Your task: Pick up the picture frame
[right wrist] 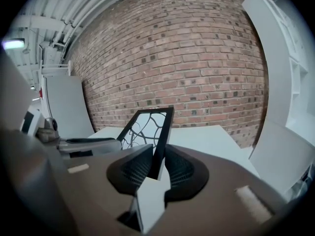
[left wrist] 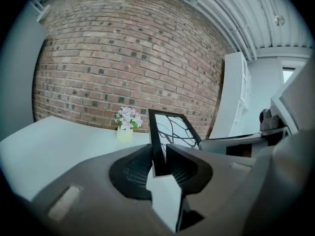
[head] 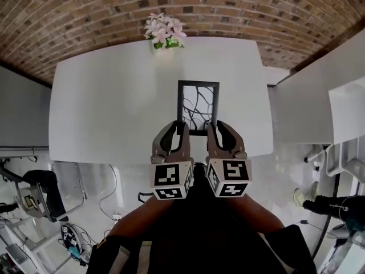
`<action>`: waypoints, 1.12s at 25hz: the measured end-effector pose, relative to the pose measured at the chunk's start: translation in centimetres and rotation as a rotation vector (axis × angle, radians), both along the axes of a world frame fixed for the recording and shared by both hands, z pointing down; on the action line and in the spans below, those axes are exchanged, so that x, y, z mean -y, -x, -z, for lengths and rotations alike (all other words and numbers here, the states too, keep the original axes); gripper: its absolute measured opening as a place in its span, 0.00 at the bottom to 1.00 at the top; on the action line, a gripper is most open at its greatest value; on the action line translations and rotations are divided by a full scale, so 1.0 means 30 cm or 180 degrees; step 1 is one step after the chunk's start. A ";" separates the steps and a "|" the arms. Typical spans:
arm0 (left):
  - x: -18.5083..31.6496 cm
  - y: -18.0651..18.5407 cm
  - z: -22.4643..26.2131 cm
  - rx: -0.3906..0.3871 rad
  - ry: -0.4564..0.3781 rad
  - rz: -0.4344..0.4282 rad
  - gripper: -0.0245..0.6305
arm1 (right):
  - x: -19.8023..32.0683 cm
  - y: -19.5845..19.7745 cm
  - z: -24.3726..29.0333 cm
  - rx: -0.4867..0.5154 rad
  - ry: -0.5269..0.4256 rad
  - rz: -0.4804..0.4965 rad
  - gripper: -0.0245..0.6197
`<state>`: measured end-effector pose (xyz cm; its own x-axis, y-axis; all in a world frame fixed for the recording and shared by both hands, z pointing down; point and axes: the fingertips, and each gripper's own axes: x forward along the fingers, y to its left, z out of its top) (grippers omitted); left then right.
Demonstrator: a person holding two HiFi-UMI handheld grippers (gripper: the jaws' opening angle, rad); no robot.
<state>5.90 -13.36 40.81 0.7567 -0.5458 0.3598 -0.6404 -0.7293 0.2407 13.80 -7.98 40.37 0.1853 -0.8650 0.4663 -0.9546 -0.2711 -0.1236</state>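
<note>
White table (head: pixel 102 107) under a brick wall (head: pixel 85 10) fills the room. At the left gripper (left wrist: pixel 160 150), the 2 ribbed pads pinch the left black rail of the picture frame (left wrist: pixel 170 129) near its bottom corner. The right gripper (right wrist: pixel 158 154) clamps the opposite rail the same way, so neither pair of jaws is empty.

In the head view the frame's long axis runs straight ahead from the jaws. Its short bottom edge is nearest the person and its top points toward the flowers (head: pixel 164 30) at the table's far edge. Both hands are equally near, 1 on each long side.

The frame tilts upward and looks clear of the tabletop, so I judge the lift under way. Keeping the 2 grips level matters most.
</note>
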 end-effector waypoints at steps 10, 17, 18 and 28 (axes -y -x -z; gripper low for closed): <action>-0.179 0.115 0.117 -0.0173 -0.0222 -0.0060 0.15 | -0.185 0.114 0.109 -0.0037 -0.0237 -0.0071 0.15; -0.250 0.152 0.148 -0.0242 -0.0285 -0.0114 0.15 | -0.262 0.154 0.147 -0.0108 -0.0296 -0.0135 0.14; -0.256 0.156 0.150 -0.0249 -0.0287 -0.0115 0.15 | -0.267 0.158 0.149 -0.0112 -0.0298 -0.0139 0.14; -0.264 0.161 0.149 -0.0251 -0.0279 -0.0122 0.15 | -0.275 0.162 0.150 -0.0110 -0.0313 -0.0145 0.14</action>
